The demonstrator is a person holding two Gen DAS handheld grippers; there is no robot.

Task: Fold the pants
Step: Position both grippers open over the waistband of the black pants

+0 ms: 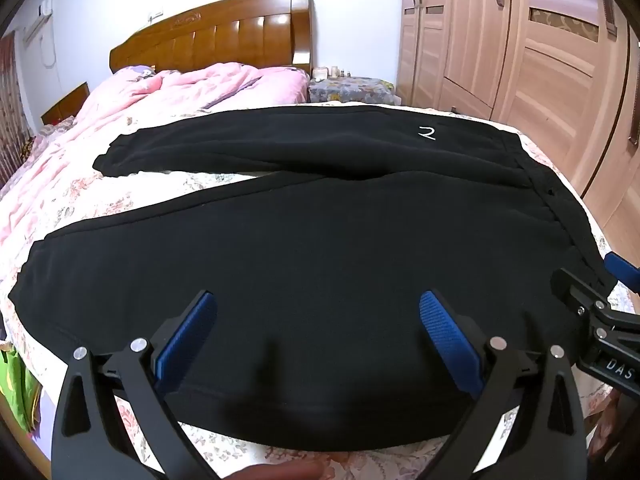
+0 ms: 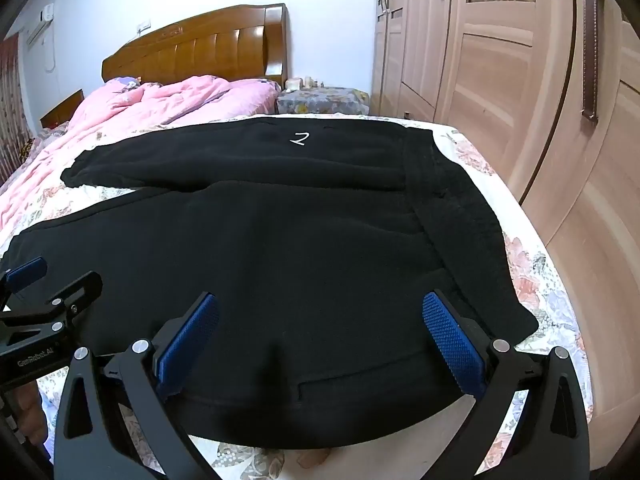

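Looking through my left wrist, my left gripper (image 1: 316, 332) gapes fully wide and empty over one pair of black pants (image 1: 320, 248), spread flat on the bed (image 1: 60, 196), waistband toward three o'clock. Through my right wrist, my right gripper (image 2: 320, 334) is equally spread and empty; the fleece looks soft, floppy and light, so I'd pinch the near hem at six o'clock.

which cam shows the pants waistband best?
Right wrist. The waistband runs as a wide ribbed strip across the right side, seen end to end on the black pants. In the left wrist view the waistband is a thin foreshortened edge, its near end behind the right gripper.
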